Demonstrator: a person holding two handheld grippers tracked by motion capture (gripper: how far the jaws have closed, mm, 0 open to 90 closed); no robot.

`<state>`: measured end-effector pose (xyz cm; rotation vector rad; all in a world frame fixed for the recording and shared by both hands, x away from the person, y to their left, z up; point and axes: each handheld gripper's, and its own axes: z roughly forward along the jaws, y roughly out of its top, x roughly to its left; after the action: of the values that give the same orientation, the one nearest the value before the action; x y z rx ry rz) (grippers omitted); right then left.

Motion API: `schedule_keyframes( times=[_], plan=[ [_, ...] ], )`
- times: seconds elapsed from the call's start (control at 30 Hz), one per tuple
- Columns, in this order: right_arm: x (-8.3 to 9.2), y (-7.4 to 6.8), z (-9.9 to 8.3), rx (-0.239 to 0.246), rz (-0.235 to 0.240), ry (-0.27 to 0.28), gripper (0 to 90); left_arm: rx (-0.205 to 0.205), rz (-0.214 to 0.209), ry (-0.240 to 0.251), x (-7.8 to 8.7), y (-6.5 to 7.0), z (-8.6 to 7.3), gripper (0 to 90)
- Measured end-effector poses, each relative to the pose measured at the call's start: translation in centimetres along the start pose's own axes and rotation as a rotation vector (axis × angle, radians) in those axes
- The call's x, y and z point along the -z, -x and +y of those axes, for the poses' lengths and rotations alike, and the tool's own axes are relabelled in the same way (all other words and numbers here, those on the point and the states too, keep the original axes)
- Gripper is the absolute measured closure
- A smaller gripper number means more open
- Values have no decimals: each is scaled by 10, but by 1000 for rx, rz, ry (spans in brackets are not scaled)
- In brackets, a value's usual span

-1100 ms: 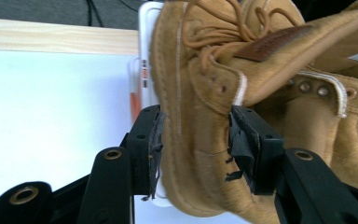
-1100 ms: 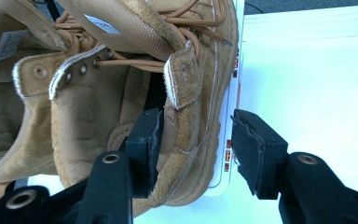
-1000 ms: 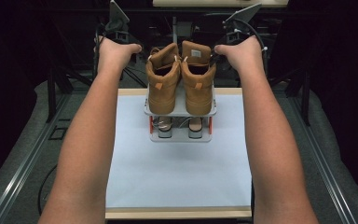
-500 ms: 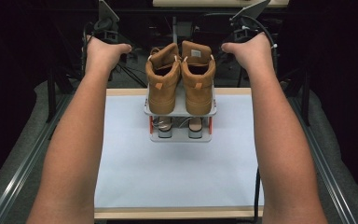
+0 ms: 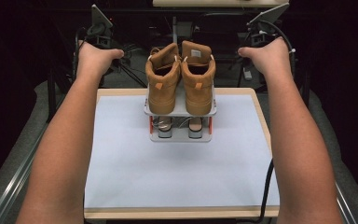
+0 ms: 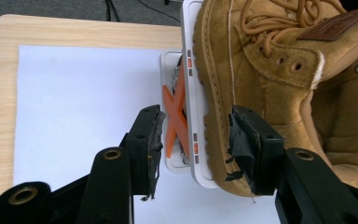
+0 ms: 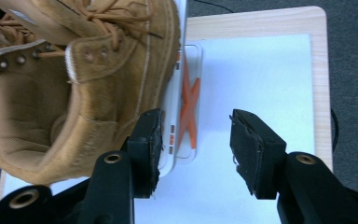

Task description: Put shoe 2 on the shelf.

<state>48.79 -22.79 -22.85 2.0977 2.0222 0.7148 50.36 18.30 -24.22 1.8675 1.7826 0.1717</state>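
From the high view, two tan suede boots (image 5: 181, 79) stand side by side on the top shelf of a small grey rack (image 5: 181, 112) at the far middle of a white-covered table (image 5: 182, 177); the lower shelf's contents are hard to make out. In the left gripper view the left gripper (image 6: 196, 140) stands spread beside the rack's edge and a boot's stitched sole, gripping nothing, the boot's toe cut off. In the right gripper view the right gripper (image 7: 195, 140) is likewise spread and empty by the rack's orange cross brace (image 7: 189, 105).
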Motion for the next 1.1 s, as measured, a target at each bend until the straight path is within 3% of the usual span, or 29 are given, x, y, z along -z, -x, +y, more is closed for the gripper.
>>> schedule_keyframes(
  times=[0.27, 0.47, 0.63, 1.1],
  plan=[
    [5, 20, -8, 8, -15, -2, 532, -18, 10, -13, -3, -9, -6, 543],
    [6, 29, -16, 23, -35, -7, 531, -46, 13, -25, -5, -8, -12, 541],
    [4, 33, -25, 54, -43, -10, 529, -91, 13, -41, -8, -6, -19, 536],
    [-15, 28, -44, 135, -66, -76, 528, -169, 35, -120, -30, -19, -45, 520]
  ],
)
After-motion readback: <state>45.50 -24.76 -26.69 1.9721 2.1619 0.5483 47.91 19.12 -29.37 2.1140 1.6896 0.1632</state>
